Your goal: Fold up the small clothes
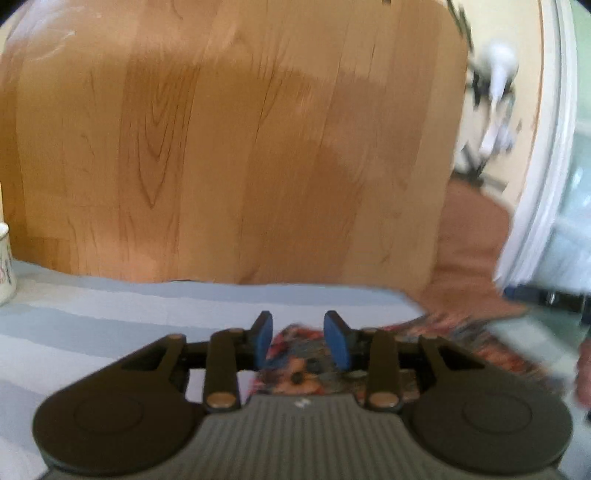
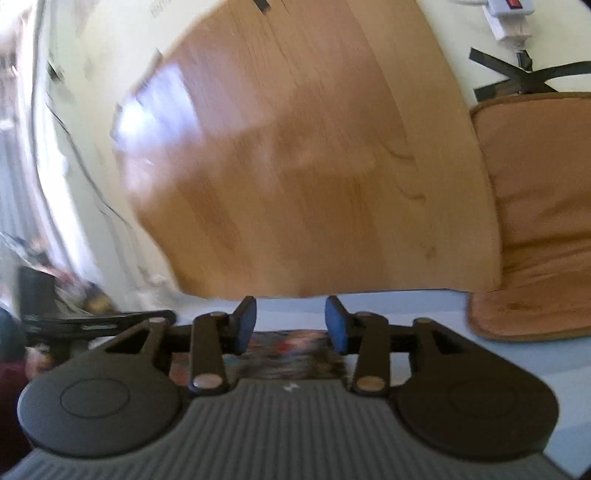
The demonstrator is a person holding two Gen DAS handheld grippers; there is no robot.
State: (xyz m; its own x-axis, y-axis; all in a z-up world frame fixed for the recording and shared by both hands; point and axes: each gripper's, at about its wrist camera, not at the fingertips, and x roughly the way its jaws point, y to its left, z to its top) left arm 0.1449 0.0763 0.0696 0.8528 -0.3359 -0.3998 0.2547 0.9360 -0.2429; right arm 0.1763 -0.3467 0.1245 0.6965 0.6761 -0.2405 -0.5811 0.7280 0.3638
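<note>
A small multicoloured patterned garment [image 1: 299, 369] lies on a pale blue striped cloth [image 1: 110, 314]. In the left wrist view it sits under and between the blue pads of my left gripper [image 1: 299, 332], which is open just above it. The garment stretches off to the right [image 1: 480, 343], blurred. In the right wrist view the same garment [image 2: 291, 354] lies beneath my right gripper [image 2: 290, 321], also open with nothing between the pads. Both views are motion-blurred.
A wooden board or tabletop [image 1: 240, 147] rises behind the cloth. A white mug [image 1: 5, 266] stands at the far left. A tan cushion [image 2: 535, 203] lies at the right. A power strip [image 2: 509, 18] and cables sit near the wall.
</note>
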